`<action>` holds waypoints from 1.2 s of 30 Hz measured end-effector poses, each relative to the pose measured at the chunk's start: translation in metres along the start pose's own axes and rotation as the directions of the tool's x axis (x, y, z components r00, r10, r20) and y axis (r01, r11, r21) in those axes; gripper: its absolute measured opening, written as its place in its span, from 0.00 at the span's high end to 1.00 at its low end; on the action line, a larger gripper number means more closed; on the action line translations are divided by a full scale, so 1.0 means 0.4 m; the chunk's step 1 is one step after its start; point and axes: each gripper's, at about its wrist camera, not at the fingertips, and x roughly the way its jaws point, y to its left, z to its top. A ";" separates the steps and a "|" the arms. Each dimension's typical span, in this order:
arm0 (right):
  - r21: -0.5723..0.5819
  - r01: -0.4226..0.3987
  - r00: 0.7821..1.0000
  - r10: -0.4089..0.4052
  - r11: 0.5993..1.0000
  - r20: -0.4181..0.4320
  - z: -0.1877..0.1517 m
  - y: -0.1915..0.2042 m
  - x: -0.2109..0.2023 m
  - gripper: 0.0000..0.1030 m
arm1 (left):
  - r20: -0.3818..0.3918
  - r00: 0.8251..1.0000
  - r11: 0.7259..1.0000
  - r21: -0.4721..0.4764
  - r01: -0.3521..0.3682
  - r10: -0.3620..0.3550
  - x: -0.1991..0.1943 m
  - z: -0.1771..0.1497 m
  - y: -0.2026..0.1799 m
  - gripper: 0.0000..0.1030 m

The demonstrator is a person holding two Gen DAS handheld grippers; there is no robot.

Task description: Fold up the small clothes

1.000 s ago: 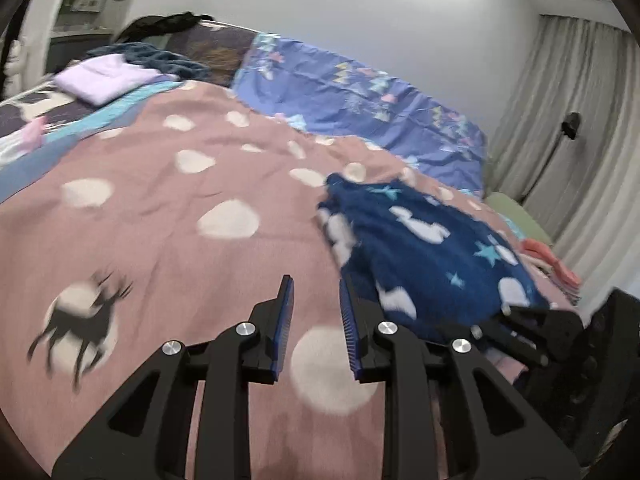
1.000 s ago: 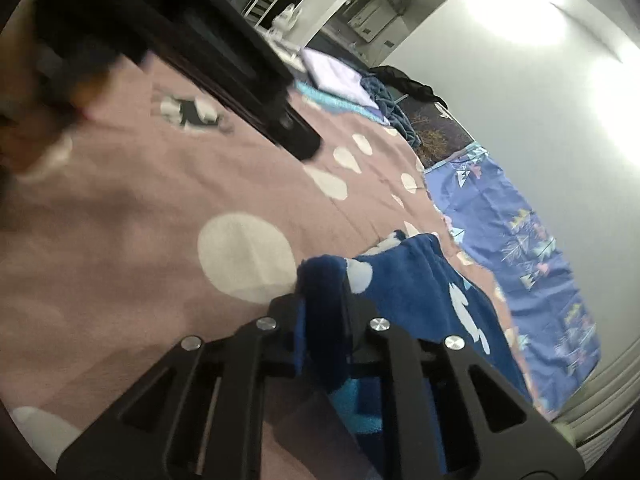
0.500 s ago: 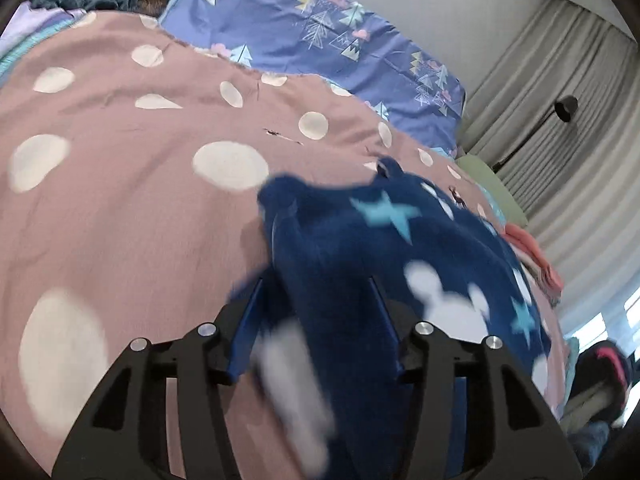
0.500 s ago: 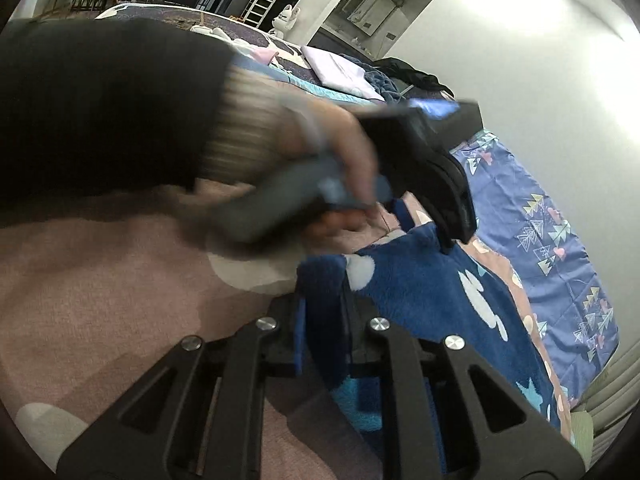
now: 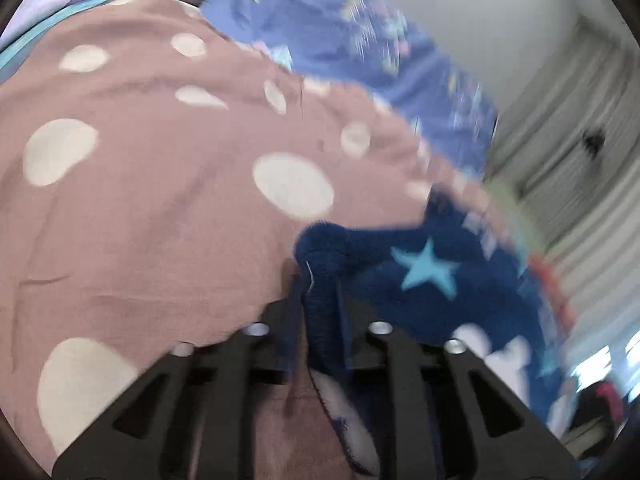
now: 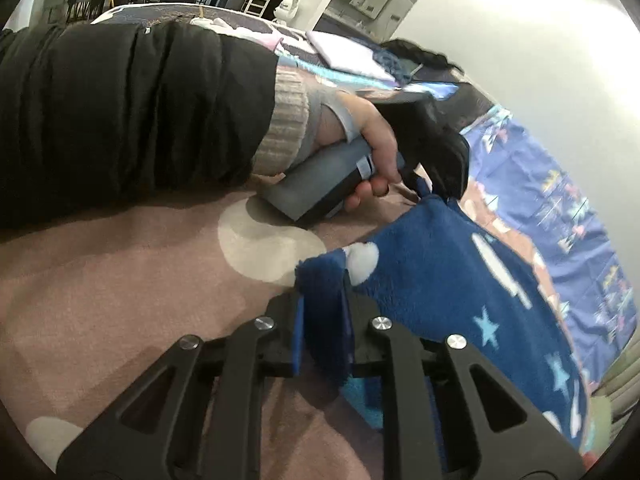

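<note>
The left tool [image 5: 318,304], whose jaws have just been closing, pinches a bunched corner of the navy fleece garment [image 5: 440,292]. The garment lies on the pink spotted bedspread [image 5: 140,200] and spreads toward three o'clock. The right tool [image 6: 322,320] clamps another corner; at eleven o'clock, a hand [image 6: 372,140] grips the left tool's handle.

No legible text, label, brand, number or sign anywhere.

Soft indoor light is falling evenly; motion blur is smearing the left wrist view's right side, while fisheye distortion is bending and darkening both pictures' edges.
</note>
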 end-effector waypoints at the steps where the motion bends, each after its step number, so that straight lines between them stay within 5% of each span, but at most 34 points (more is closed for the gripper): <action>1: 0.001 0.001 1.000 -0.001 1.000 0.002 -0.002 0.001 -0.002 0.84 | 0.037 0.999 1.000 -0.011 -0.006 0.006 -0.026 0.005 0.006 0.55; 4: 0.012 -0.007 1.000 0.007 1.000 0.000 -0.002 -0.003 -0.002 0.83 | 0.029 0.998 0.999 -0.005 0.054 -0.054 -0.081 -0.007 0.004 0.50; 9: -0.035 0.030 1.000 -0.030 0.999 0.001 0.000 0.021 -0.002 0.73 | -0.152 0.983 0.994 0.032 0.105 -0.099 -0.044 -0.084 -0.024 0.42; 10: -0.050 0.048 0.999 -0.048 0.998 0.007 0.001 0.030 -0.006 0.66 | -0.123 0.986 0.993 0.031 0.114 -0.109 -0.040 -0.092 -0.024 0.39; 12: -0.069 0.127 0.992 -0.127 0.989 0.014 0.002 0.041 -0.008 0.22 | -0.116 0.981 0.988 -0.006 0.154 -0.154 -0.032 -0.091 -0.022 0.38; 14: -0.064 0.191 0.982 -0.190 0.980 0.019 0.003 0.035 -0.004 0.21 | -0.112 0.977 0.983 -0.038 0.178 -0.181 -0.016 -0.079 -0.024 0.40; 15: -0.057 0.182 0.983 -0.182 0.982 0.003 0.004 0.029 0.003 0.30 | -0.105 0.979 0.984 -0.039 0.173 -0.176 -0.002 -0.070 -0.027 0.48; 16: -0.050 0.161 0.986 -0.163 0.986 -0.021 0.006 0.021 0.018 0.48 | -0.101 0.980 0.985 -0.051 0.167 -0.171 0.014 -0.058 -0.029 0.75; 17: -0.051 0.131 0.990 -0.133 0.990 -0.054 0.009 0.022 0.034 0.79 | -0.100 0.979 0.982 -0.070 0.173 -0.179 0.020 -0.052 -0.027 0.80; 18: -0.048 0.129 0.989 -0.132 0.990 -0.061 0.012 0.020 0.039 0.83 | -0.079 0.979 0.980 -0.086 0.179 -0.186 0.019 -0.043 -0.027 0.81; 21: 0.011 0.095 0.995 -0.095 0.995 -0.004 0.045 0.000 -0.007 0.84 | 0.025 0.983 0.983 -0.032 0.182 -0.182 -0.035 -0.024 -0.048 0.86; 24: 0.035 0.021 0.996 -0.018 0.999 -0.083 0.020 -0.005 0.049 0.84 | -0.054 0.996 0.997 -0.027 0.067 -0.068 0.023 -0.046 -0.016 0.91; 27: -0.024 0.073 0.994 -0.074 0.997 -0.075 0.020 0.022 0.056 0.78 | -0.056 0.991 0.987 -0.104 0.119 -0.125 0.028 -0.050 0.015 0.88; 30: -0.043 0.094 0.993 -0.097 0.995 -0.068 0.018 0.034 0.052 0.69 | -0.045 0.994 0.990 -0.102 0.097 -0.102 0.008 -0.057 0.008 0.75; 33: -0.049 0.092 0.995 -0.093 0.995 -0.031 0.023 0.041 0.010 0.55 | -0.017 0.991 0.983 -0.131 0.128 -0.131 -0.030 -0.065 0.012 0.46; 36: 0.008 0.069 0.998 -0.069 0.998 -0.003 0.008 0.016 -0.053 0.54 | -0.018 0.984 0.979 -0.114 0.172 -0.175 -0.059 -0.093 0.000 0.41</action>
